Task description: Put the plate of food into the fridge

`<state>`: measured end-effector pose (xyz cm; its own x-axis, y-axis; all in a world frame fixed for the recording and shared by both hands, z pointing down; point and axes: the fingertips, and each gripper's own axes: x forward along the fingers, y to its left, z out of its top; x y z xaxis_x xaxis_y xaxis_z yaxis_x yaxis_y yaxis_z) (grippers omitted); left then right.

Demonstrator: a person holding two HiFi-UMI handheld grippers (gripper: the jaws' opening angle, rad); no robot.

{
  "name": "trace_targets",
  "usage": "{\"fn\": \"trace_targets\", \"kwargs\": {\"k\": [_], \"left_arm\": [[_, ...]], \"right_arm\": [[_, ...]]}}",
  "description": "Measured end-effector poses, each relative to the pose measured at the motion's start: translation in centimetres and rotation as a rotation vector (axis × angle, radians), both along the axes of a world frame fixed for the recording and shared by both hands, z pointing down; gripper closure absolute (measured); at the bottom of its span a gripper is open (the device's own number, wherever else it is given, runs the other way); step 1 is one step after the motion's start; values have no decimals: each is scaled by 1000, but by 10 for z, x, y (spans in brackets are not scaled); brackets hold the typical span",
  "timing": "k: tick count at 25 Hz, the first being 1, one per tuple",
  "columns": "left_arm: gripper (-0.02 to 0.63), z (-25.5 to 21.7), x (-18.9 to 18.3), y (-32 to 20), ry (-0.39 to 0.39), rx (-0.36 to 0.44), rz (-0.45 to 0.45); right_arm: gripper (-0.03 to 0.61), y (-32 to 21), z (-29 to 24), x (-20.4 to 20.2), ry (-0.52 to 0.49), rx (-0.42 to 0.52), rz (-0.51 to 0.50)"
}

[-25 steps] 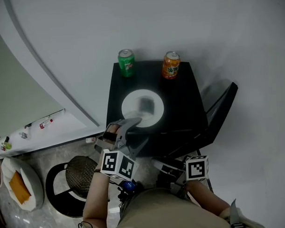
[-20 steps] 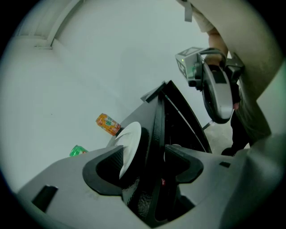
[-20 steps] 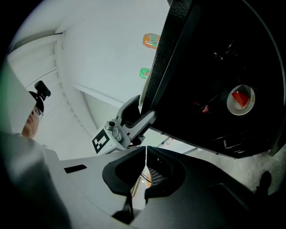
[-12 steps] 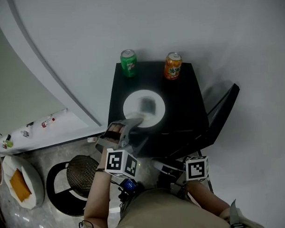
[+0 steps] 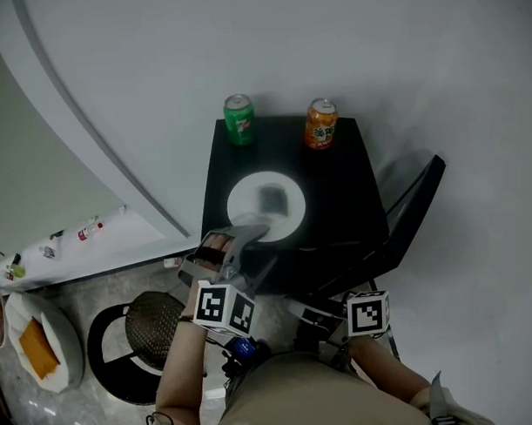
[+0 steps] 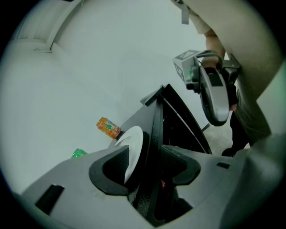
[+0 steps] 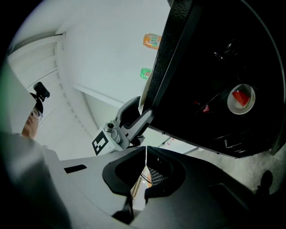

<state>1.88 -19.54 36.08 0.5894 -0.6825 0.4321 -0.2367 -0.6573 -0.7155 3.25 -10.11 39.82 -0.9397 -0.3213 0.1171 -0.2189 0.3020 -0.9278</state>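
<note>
A round white plate (image 5: 242,205) bearing a grey morsel (image 5: 272,198) sits mid-frame on the black fridge (image 5: 339,192), its rim between the left tongs' (image 5: 252,229) parted, just-closing jaws, while the right tongs (image 7: 146,152) are pinched together, empty.

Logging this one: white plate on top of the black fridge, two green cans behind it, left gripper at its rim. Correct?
Not quite: behind it stand a green can and an orange can, as the head view shows. The rest holds.
</note>
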Motion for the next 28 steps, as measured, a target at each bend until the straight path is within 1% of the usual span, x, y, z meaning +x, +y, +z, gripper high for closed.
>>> {"fn": "trace_targets", "kwargs": {"k": [4,8,12,16,20,28], "left_arm": [[392,2,0,-1,2,-21,6],[402,0,0,1,3,-14,6],[462,-4,0,6,18,3,5],[492,-7,-1,9,28,9,4],[547,-13,-1,13,49,22,10],[549,-14,-3,19,54,21,18]], "right_arm": [[555,-1,1,-1,2,9,-6],[555,-2,-1,-1,5,13,-2],[555,-3,-2,0,10,24,-1],[555,-3,-4,-1,7,30,0],[555,-4,-6,-3,-1,25,9],[555,-6,-15,-9,-23,43,7]]}}
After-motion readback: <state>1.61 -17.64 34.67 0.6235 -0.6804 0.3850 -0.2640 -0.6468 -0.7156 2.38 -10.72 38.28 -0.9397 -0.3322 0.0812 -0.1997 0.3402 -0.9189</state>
